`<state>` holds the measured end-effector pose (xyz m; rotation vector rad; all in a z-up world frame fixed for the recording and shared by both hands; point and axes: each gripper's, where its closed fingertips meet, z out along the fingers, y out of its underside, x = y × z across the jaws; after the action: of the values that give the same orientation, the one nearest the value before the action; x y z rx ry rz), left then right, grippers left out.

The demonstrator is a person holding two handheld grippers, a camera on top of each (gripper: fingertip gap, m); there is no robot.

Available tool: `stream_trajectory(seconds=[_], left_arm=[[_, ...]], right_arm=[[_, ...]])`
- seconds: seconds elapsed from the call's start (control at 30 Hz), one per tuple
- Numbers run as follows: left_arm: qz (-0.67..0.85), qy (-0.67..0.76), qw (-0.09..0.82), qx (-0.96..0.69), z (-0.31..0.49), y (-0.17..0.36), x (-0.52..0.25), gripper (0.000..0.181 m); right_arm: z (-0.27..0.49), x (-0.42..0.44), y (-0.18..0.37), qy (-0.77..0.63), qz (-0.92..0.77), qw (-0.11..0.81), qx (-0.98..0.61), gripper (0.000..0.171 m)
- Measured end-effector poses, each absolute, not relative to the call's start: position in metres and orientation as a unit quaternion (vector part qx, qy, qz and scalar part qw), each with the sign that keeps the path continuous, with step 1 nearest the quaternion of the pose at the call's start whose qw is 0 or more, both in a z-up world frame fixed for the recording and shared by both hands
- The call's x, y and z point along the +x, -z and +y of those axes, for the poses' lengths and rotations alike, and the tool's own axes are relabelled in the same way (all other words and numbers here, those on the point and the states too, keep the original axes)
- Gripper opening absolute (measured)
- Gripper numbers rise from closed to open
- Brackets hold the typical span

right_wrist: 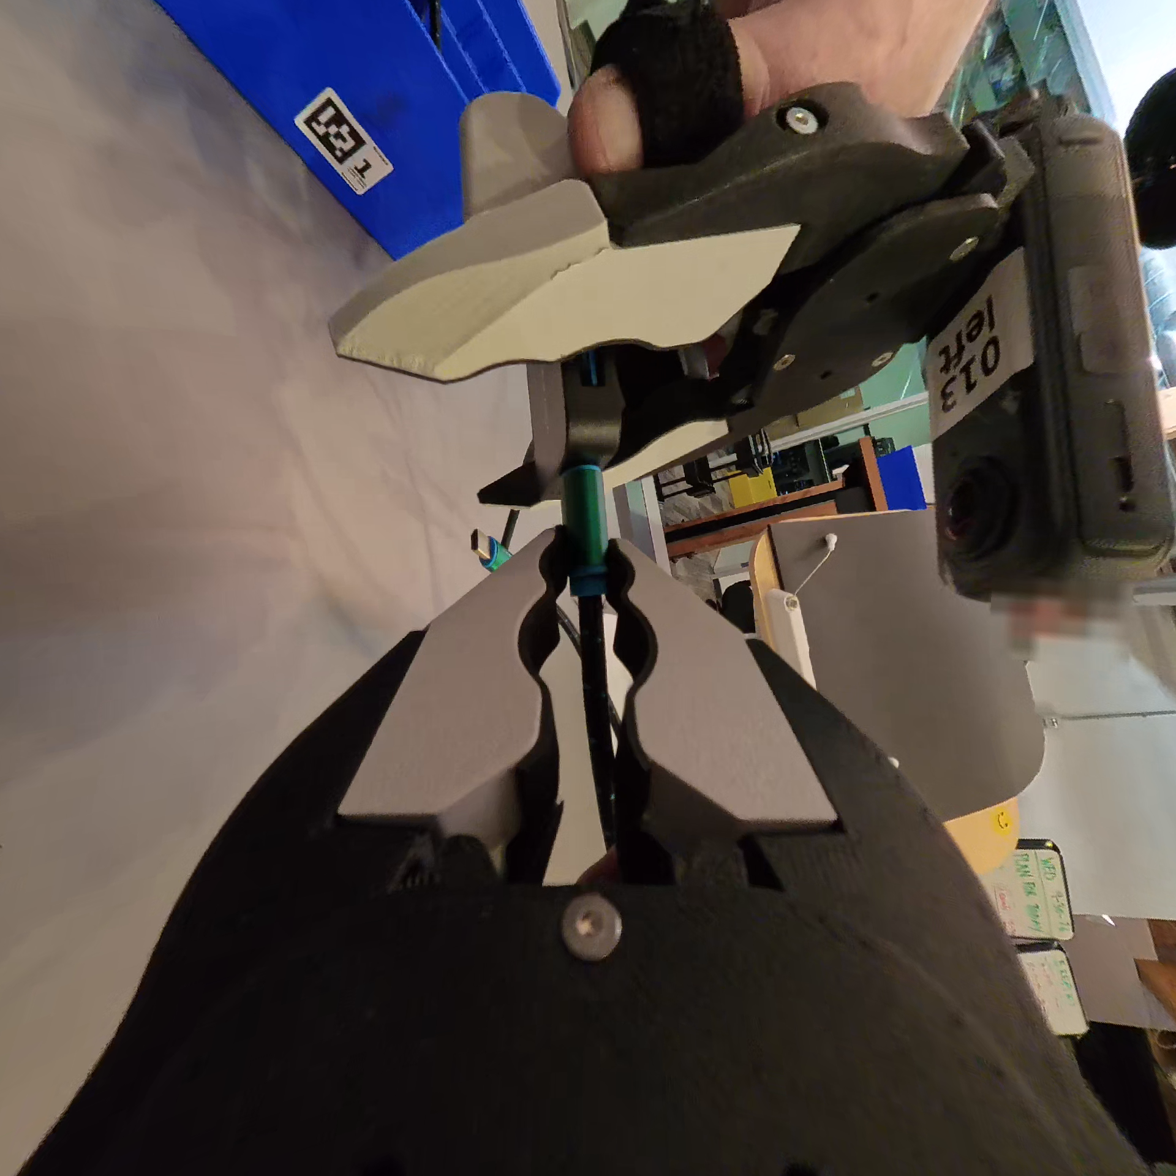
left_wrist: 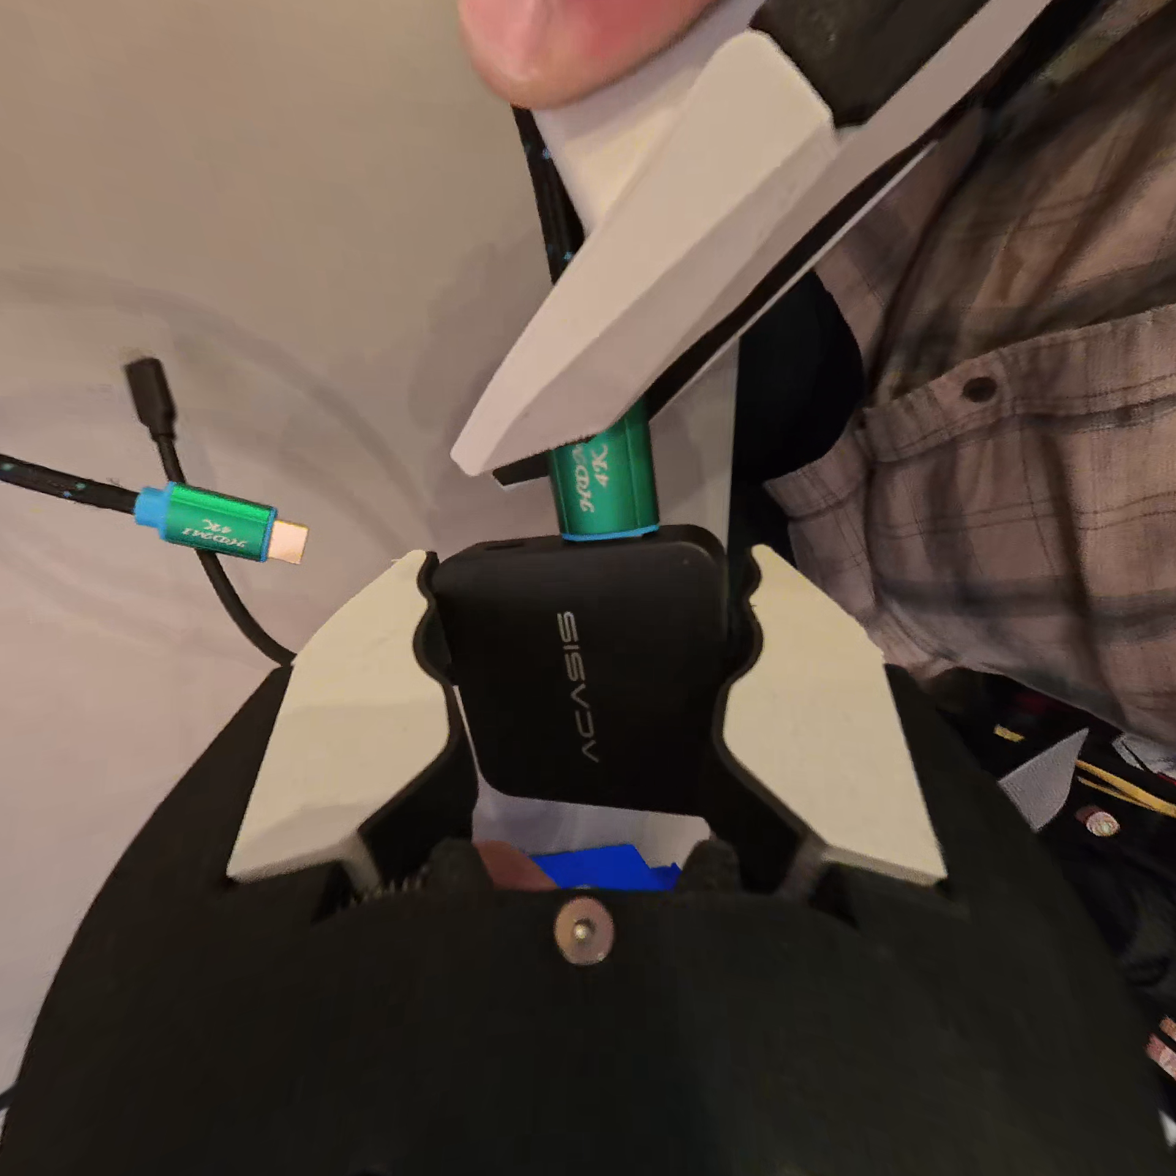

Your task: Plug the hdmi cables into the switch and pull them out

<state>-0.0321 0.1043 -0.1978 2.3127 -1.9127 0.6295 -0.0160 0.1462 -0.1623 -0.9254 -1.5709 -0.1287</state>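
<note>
The left hand-held gripper [left_wrist: 585, 573] is clamped on the black switch [left_wrist: 582, 668], its two white fingers [left_wrist: 356, 719] pressing the switch's left and right sides, so the switch is held above the pale counter [left_wrist: 254, 223] rather than resting on it. A green HDMI plug [left_wrist: 601, 487] with a blue collar sits in the switch's far edge, seated up to the collar as far as the left wrist view shows. The right hand-held gripper [right_wrist: 582, 560] is closed on that same plug: in the right wrist view its grey fingers [right_wrist: 458, 687] pinch the plug's blue rear collar, and the black braided cable [right_wrist: 598, 713] runs back between the fingers toward the camera. In the left wrist view the right gripper enters from the upper right, its white finger lying over the top of the plug. A second green HDMI plug [left_wrist: 219, 523], with its gold connector bare and unplugged, lies on the counter toward the left edge, apart from the switch; its braided cable leads off the left side. A thinner black cable [left_wrist: 191, 509] with a small dark plug crosses beneath it. A blue bin [right_wrist: 382, 108] with a square black-and-white tag stands on the counter beyond the grippers in the right wrist view. A plaid sleeve [left_wrist: 1018, 445] fills the right of the left wrist view.
</note>
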Motion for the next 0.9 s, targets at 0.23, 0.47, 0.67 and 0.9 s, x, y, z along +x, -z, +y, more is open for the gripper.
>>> stream_trajectory(seconds=[0.23, 0.47, 0.67, 0.9], left_arm=[[-0.62, -0.177, -0.015, 0.764, 0.117, 0.203, -0.03, 0.084], [-0.616, -0.139, -0.088, 0.77, 0.132, 0.2, -0.034, 0.084], [-0.607, -0.146, -0.152, 0.767, 0.144, 0.182, -0.039, 0.084], [-0.626, -0.178, -0.217, 0.728, 0.138, 0.154, -0.041, 0.083]], right_arm=[[0.153, -0.014, 0.167, 0.041, -0.67, 0.61, -0.422, 0.01], [0.145, -0.007, 0.159, -0.109, -0.641, 0.59, -0.479, 0.032], [0.131, 0.0, 0.132, -0.291, -0.582, 0.568, -0.504, 0.022], [0.134, 0.0, 0.133, -0.443, -0.512, 0.486, -0.553, 0.029]])
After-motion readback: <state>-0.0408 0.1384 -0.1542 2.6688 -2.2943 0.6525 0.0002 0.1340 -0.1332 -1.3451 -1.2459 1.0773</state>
